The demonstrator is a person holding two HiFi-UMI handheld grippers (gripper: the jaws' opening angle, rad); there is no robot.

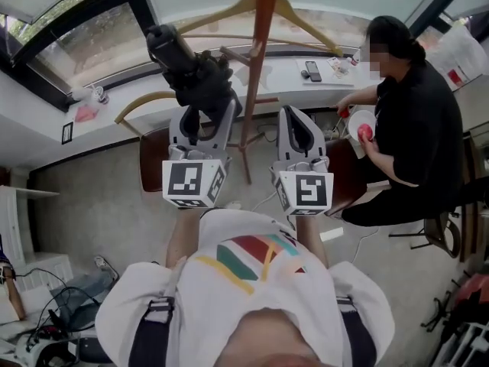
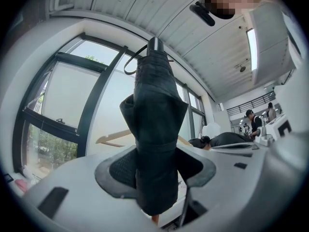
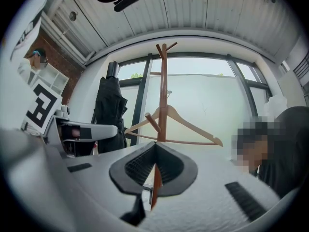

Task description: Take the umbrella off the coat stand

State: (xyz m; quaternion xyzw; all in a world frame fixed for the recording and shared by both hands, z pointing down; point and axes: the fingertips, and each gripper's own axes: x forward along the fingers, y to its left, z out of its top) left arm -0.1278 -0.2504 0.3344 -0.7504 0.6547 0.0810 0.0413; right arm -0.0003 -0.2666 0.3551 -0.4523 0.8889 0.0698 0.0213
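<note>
A folded black umbrella (image 1: 186, 61) stands upright in my left gripper (image 1: 205, 115), whose jaws are shut on its lower part. In the left gripper view the umbrella (image 2: 154, 124) fills the gap between the pads (image 2: 120, 166), its strap loop at the top. It hangs free to the left of the wooden coat stand (image 1: 258, 48), apart from the pole. My right gripper (image 1: 301, 125) is level beside it, jaws together and holding nothing. The right gripper view shows the stand (image 3: 163, 93) straight ahead and the umbrella (image 3: 110, 108) at left.
A wooden hanger (image 1: 256, 6) hangs on the stand. A seated person in black (image 1: 416, 128) is at the right by the white window ledge (image 1: 46, 128), which carries a phone (image 1: 313, 70) and cups. A brown chair (image 1: 151, 159) stands below the grippers. Cables and bags lie bottom left.
</note>
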